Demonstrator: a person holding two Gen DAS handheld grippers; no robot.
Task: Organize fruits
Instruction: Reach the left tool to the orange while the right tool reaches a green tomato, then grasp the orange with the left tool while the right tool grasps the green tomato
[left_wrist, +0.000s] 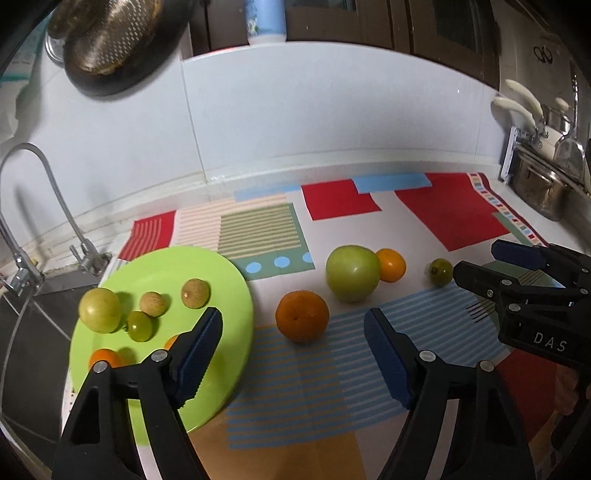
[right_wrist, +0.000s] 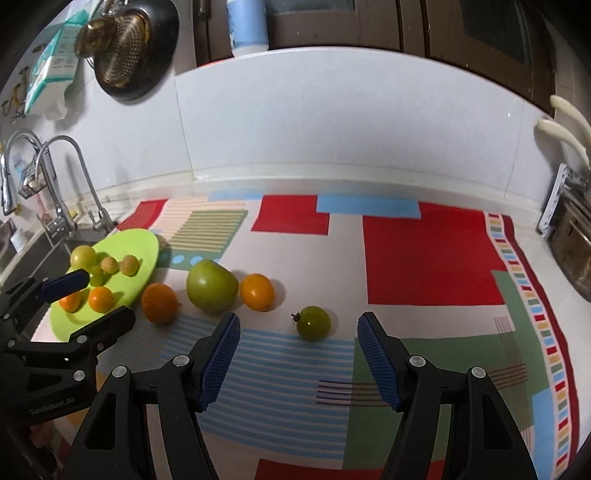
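left gripper (left_wrist: 293, 349): jaws apart, nothing in them, dark orange (left_wrist: 302, 316) sits dead ahead just past my tips
right gripper (right_wrist: 297, 354): spread too, empty, small green tomato (right_wrist: 313, 322) straight ahead between the pads' line
plate (left_wrist: 221, 280): off to my left, so left hand's nearer
guess: orange goes first

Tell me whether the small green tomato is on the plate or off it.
Off. The small green tomato sits on the patterned mat, apart from the green plate, between the right gripper's open fingers.
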